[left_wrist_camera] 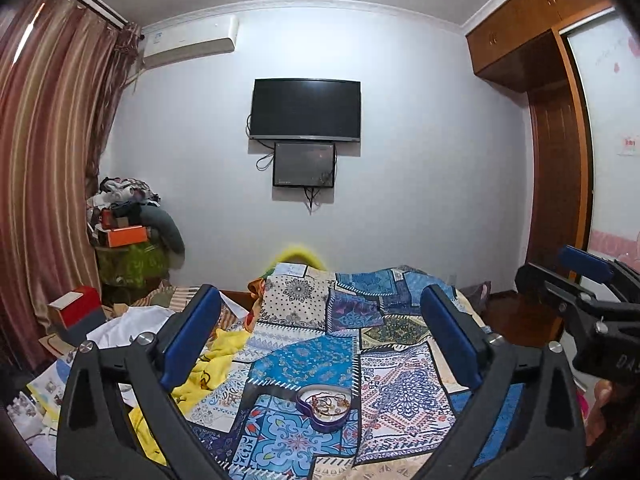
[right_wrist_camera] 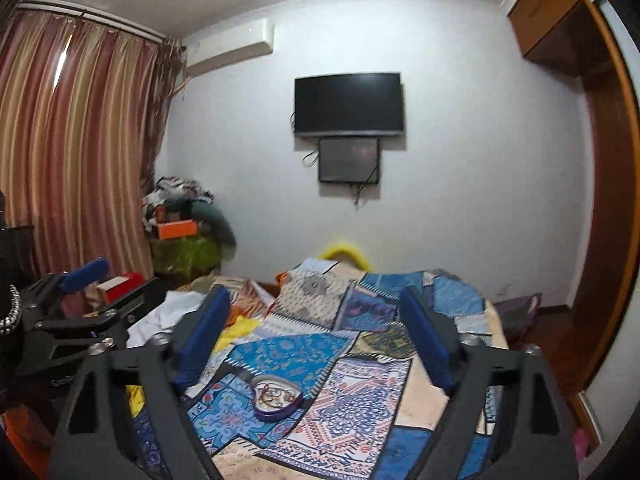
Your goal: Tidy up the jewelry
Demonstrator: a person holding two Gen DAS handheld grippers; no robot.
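Observation:
A purple heart-shaped tray (left_wrist_camera: 325, 407) lies on the patchwork bedspread (left_wrist_camera: 304, 364), holding a tangle of thin gold and beaded jewelry (left_wrist_camera: 330, 402). My left gripper (left_wrist_camera: 320, 340) is open and empty, held above and short of the tray. The tray also shows in the right wrist view (right_wrist_camera: 277, 399), with the jewelry (right_wrist_camera: 274, 394) inside it. My right gripper (right_wrist_camera: 316, 344) is open and empty, also above and behind the tray. The right gripper appears at the right edge of the left wrist view (left_wrist_camera: 588, 292), and the left gripper at the left edge of the right wrist view (right_wrist_camera: 80, 304).
A yellow cloth (left_wrist_camera: 208, 372) and white cloth (left_wrist_camera: 132, 324) lie on the bed's left side, with a red and white box (left_wrist_camera: 74, 308) beyond. A heap of clothes and boxes (left_wrist_camera: 128, 224) stands in the corner by the curtain (left_wrist_camera: 48, 160). A wardrobe (left_wrist_camera: 560, 200) is at right.

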